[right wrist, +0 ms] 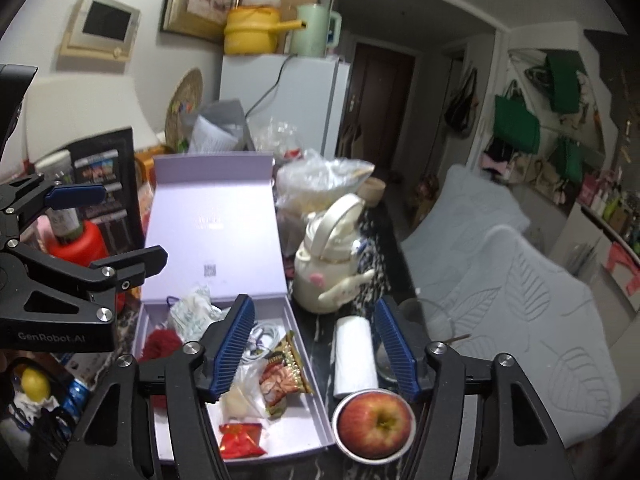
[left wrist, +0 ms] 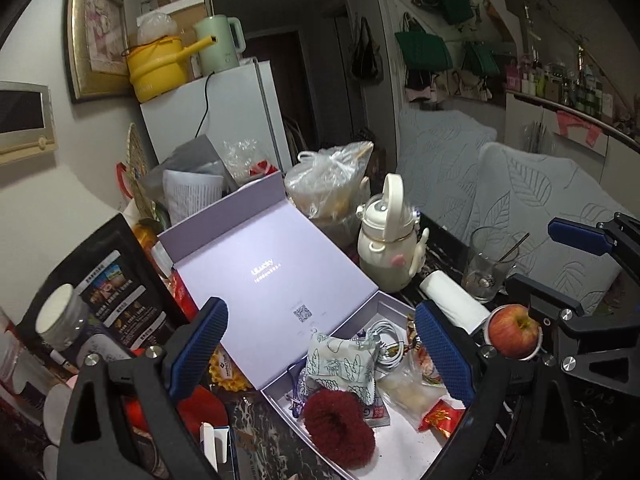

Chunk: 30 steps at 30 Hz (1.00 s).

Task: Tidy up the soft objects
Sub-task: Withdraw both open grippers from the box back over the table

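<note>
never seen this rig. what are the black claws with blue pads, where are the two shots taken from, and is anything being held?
They are hand-held two-finger grippers, one per hand, each with a fisheye camera looking along its fingers. One picture is from the left gripper, the other from the right gripper. Both hang open and hold nothing. Below lies an open lilac box with a red fluffy scrunchie, a printed fabric pouch, a white cable and snack packets. Beside it: an apple, a cream bottle.

Dark marbled tabletop (left wrist: 272, 440), lavender box (left wrist: 404, 436) (lid open), cream kettle (right wrist: 320, 276), paper roll (right wrist: 354, 356)
</note>
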Available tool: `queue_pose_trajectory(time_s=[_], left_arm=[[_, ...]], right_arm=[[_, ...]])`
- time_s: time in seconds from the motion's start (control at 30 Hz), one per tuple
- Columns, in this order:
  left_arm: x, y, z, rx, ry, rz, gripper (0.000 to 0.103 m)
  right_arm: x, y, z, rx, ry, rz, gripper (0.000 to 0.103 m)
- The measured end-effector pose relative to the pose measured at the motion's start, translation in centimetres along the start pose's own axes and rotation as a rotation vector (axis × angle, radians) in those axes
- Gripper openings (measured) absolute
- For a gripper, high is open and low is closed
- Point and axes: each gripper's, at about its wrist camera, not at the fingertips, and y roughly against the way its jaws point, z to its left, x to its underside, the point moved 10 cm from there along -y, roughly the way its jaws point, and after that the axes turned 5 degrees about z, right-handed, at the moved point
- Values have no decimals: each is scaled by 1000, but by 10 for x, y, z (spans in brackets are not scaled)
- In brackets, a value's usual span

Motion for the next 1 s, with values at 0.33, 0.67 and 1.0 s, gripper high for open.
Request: queue_pose_trajectory(time_s=[0.33,0.67,1.0], left_arm=[[12,71,-5,40,22,-51,96],[43,143,-10,36,35,-131,98],[84,181,-26,69,26,-161,99]], right_arm=[[1,90,4,43,-8,-120,84],[29,159,7,61,-46,-154,87],[65,194,15,105,-66,-172,88]])
